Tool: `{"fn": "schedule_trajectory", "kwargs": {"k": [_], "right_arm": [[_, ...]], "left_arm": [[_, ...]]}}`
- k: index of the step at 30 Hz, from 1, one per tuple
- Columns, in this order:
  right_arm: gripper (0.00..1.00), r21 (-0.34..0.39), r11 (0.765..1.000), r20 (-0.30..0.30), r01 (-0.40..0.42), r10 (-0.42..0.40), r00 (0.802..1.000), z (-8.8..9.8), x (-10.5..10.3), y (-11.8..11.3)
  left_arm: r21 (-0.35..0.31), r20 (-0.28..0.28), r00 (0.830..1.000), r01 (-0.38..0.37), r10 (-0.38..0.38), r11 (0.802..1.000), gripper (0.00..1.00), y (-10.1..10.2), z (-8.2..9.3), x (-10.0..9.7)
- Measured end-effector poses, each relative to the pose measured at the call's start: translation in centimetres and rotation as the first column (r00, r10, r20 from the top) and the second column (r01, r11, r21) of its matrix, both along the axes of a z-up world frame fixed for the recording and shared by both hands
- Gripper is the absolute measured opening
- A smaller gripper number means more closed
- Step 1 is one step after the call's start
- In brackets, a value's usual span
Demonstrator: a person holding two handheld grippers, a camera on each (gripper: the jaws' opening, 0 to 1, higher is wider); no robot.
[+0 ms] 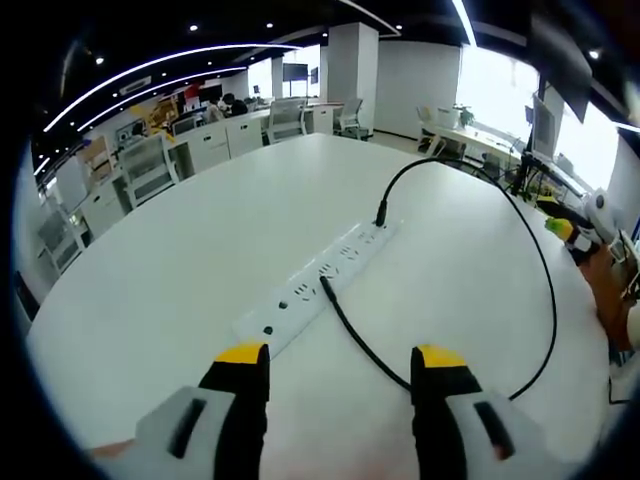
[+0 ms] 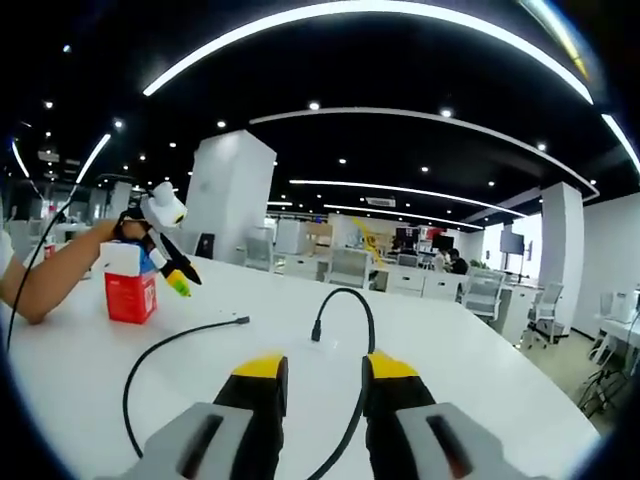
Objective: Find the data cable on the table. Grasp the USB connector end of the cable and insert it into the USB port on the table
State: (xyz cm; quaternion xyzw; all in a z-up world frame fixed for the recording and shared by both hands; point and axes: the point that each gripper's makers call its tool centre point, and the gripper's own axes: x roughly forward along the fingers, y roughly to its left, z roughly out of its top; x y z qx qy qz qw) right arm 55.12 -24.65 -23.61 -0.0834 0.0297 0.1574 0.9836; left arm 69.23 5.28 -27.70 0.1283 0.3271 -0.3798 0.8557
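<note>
In the left gripper view a white power strip [image 1: 322, 278] lies slantwise on the white table [image 1: 180, 260]. A black data cable [image 1: 548, 290] loops wide to the right; one connector end [image 1: 326, 287] rests on the strip and the other end [image 1: 381, 213] meets the strip's far end. My left gripper [image 1: 340, 358] is open, hovering short of the strip with nothing between its jaws. In the right gripper view the cable [image 2: 371, 325] arches up and runs back between my right gripper's [image 2: 325, 368] narrowly parted jaws. One cable tip [image 2: 242, 320] lies flat on the table; another [image 2: 316, 332] points down.
At the left a person's forearm [image 2: 50, 275] rests on the table, the hand holding a white tool with a yellow-green tip [image 2: 178, 284] over a red and white box [image 2: 130, 287]. Office desks and chairs [image 1: 150, 165] ring the table. The table edge curves close on the right.
</note>
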Motion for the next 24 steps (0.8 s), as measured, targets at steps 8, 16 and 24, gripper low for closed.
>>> {"fn": "schedule_trajectory", "kwargs": {"k": [8, 16, 24], "right_arm": [[0.32, -0.009, 1.0, 0.013, 0.002, -0.002, 1.0, 0.1, -0.2, 0.2], [0.33, -0.022, 1.0, 0.006, -0.004, 0.004, 1.0, -0.3, -0.4, 0.4], [0.33, -0.041, 0.999, 0.01, -0.006, 0.007, 1.0, -0.7, -0.5, 0.6]], "left_arm": [[-0.003, 0.001, 1.0, 0.0, 0.0, 1.0, 0.57, 0.2, 0.4, 1.7], [0.001, 0.0, 1.0, 0.0, 0.0, 1.0, 0.57, 0.1, 0.2, 0.9], [0.0, 0.004, 1.0, 0.0, 0.0, 1.0, 0.57, 0.1, 0.1, 0.2]]}}
